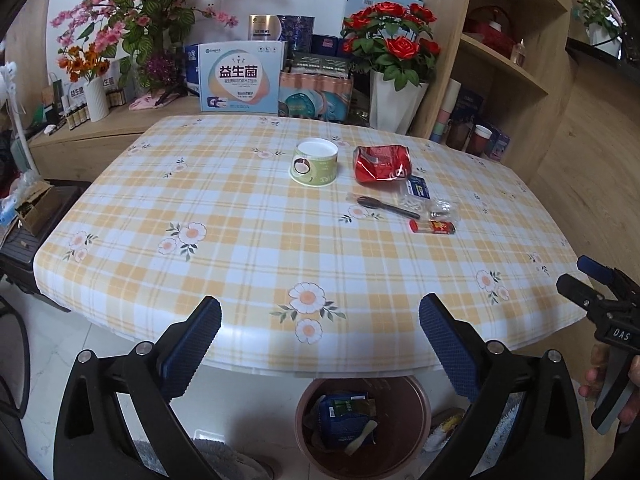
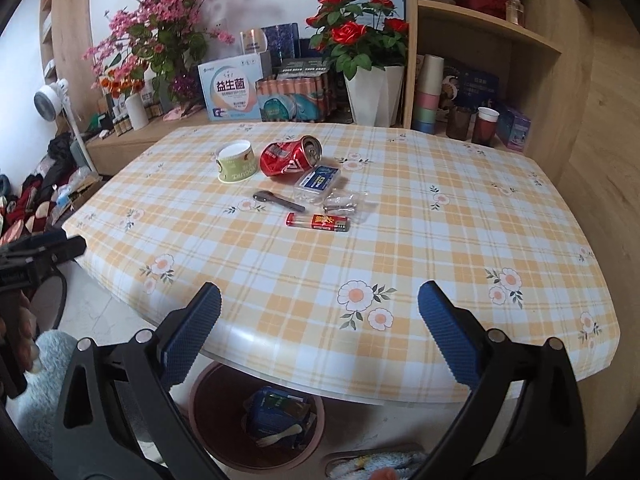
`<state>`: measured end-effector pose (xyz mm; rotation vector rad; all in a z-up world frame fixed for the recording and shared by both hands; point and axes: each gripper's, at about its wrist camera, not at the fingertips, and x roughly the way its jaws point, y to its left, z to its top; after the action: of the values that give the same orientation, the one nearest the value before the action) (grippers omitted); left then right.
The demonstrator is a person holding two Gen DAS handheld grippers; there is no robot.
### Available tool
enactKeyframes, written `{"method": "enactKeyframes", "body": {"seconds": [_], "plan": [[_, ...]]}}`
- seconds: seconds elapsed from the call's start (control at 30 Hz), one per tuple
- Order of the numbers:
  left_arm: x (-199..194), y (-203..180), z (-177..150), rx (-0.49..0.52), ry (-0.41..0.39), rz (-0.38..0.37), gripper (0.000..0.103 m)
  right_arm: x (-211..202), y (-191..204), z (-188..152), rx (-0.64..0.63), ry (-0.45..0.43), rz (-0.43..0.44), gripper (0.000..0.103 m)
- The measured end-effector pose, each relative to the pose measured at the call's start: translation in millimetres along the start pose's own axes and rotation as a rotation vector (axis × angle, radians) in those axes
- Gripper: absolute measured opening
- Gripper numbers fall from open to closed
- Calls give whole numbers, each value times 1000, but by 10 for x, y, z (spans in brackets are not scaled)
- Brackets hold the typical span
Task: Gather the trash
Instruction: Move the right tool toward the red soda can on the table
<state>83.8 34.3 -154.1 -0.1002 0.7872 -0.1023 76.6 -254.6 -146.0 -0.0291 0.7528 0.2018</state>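
Observation:
Trash lies at the far middle of the checked table (image 1: pixel 240 264): a green paper cup (image 1: pixel 314 162) (image 2: pixel 236 161), a crushed red can (image 1: pixel 382 163) (image 2: pixel 290 157), a black spoon (image 1: pixel 386 206) (image 2: pixel 279 199), a clear plastic box with a blue label (image 1: pixel 416 192) (image 2: pixel 318 184), a crumpled clear wrapper (image 2: pixel 341 203) and a red tube (image 1: pixel 432 227) (image 2: pixel 317 221). A brown trash bin (image 1: pixel 416 400) (image 2: pixel 208 396) stands on the floor under the table's near edge with a blue packet and a spoon inside. My left gripper (image 1: pixel 320 332) and right gripper (image 2: pixel 320 330) are both open and empty, above the near edge.
Flower pots (image 1: pixel 394 100), boxes and drink packs crowd the low shelf behind the table. A wooden shelf unit (image 1: pixel 512 60) stands at the right. A white fan (image 2: pixel 52 100) and clutter lie at the left. A slipper (image 2: pixel 380 462) lies by the bin.

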Motion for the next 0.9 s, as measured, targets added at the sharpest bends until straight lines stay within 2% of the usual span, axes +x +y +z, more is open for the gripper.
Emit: {"method": "enactKeyframes", "body": {"seconds": [0.4,0.5,0.57,0.63,0.9], "plan": [[230,117,144,-6,-1,-20,97,416,-207,243,-12,59,14,97],[334,147,215,-9,3,-26,97,551,-263,340,-4,89,56,97],[406,165,266,-10,6,-28,97,664,-251,425,-42,98,-7,97],[503,190,330,-12,8,-27,97,792,-248,498,-59,119,-26,97],[905,308,620,-13,7,-15,97,1321,-178,960,-31,79,49,96]]}}
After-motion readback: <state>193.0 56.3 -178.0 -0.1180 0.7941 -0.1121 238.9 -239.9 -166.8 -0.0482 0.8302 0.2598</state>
